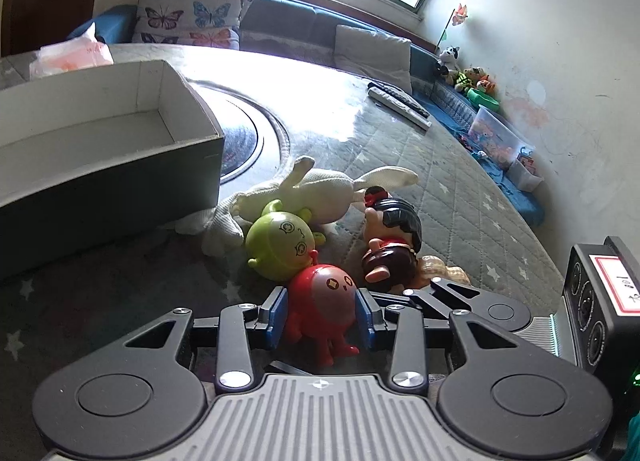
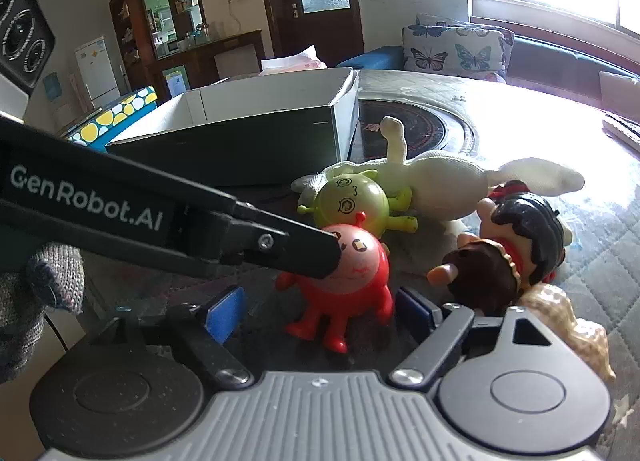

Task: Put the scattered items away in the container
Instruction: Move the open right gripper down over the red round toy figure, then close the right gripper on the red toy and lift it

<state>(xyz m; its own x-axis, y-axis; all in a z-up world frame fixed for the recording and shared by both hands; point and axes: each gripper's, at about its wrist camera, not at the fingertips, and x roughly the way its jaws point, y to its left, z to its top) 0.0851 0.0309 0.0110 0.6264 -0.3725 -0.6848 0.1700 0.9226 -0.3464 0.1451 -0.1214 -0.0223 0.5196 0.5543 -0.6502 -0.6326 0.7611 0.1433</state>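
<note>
Reading "GenRobot.AI" on left tongs (image 2: 338,257) | clamping red toy (image 1: 323,303)

The left gripper's arm (image 2: 160,221) hides part of the red toy's (image 2: 352,273) face

Glossy plastic red toy (image 1: 322,301); knitted cloth rabbit (image 1: 316,191).

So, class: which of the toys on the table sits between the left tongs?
The red round-bodied toy, bracketed by the blue pads of the left tongs. The green toy, white bunny and black-haired doll lie beyond.
</note>
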